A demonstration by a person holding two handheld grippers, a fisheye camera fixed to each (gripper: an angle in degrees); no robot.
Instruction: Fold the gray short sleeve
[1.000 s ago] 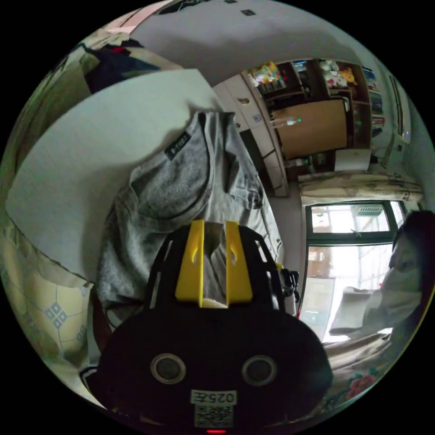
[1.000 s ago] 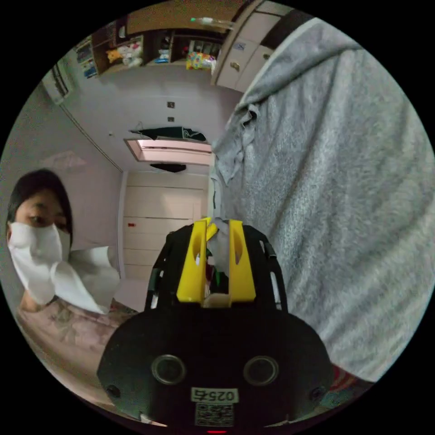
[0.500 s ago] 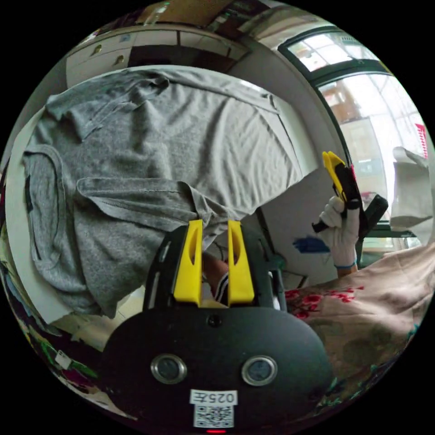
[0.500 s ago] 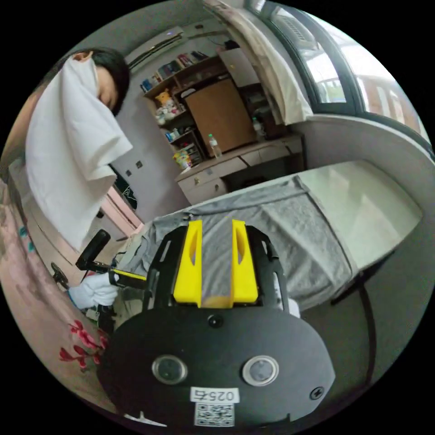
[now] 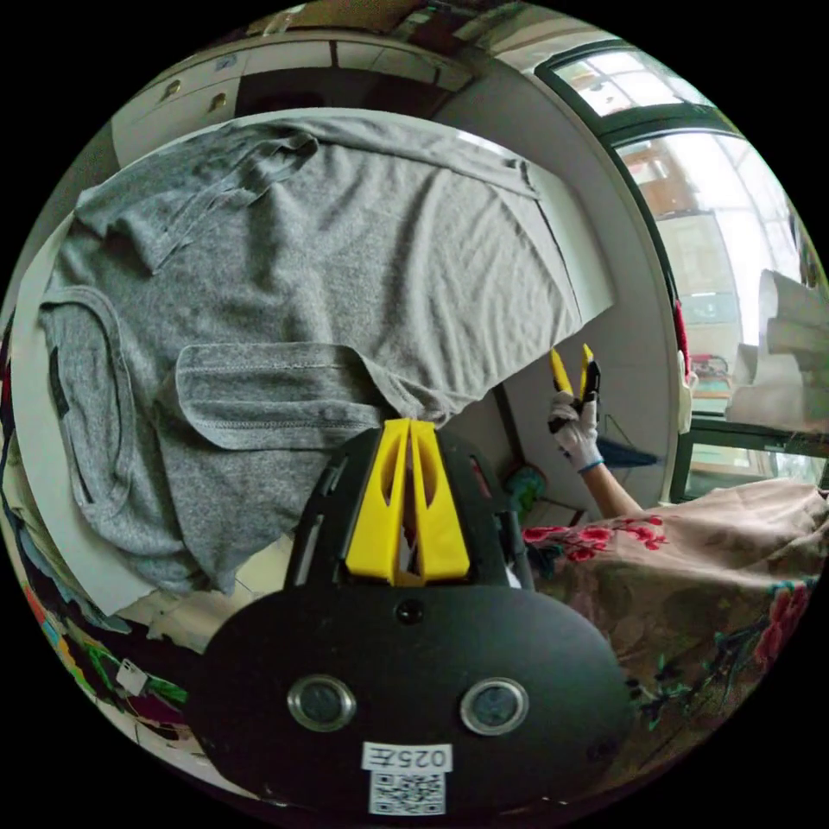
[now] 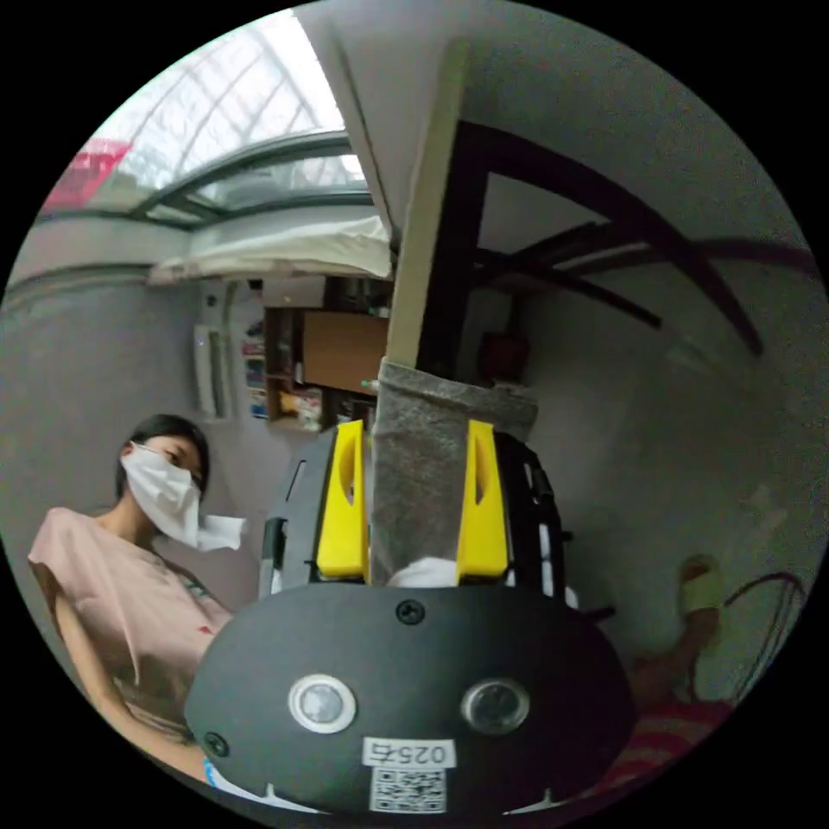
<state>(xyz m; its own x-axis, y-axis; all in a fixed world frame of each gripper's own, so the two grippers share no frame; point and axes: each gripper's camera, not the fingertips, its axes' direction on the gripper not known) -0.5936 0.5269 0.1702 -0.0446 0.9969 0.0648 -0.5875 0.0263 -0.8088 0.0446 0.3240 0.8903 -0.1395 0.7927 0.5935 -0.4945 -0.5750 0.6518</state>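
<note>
Gray shirt [image 5: 328, 259] spread on the white counter [image 5: 579, 259], collar toward the view's left, hem hanging over the edge; one sleeve [image 5: 268, 393] already folded in across the body, so the side folds appear to be the step in hand. Left tongs [image 5: 408, 427] pressed together with nothing between them, tips just beside the fabric at the sleeve's root, apart from it as far as can be told. Right tongs [image 6: 414, 449] spread, held below counter level and aimed upward, the hanging hem [image 6: 423, 466] lying between the jaws but not pinched. In the left gripper view the gloved right hand [image 5: 577, 432] holds them upright beside the counter's edge. Next move probably calls for closing on the hem
</note>
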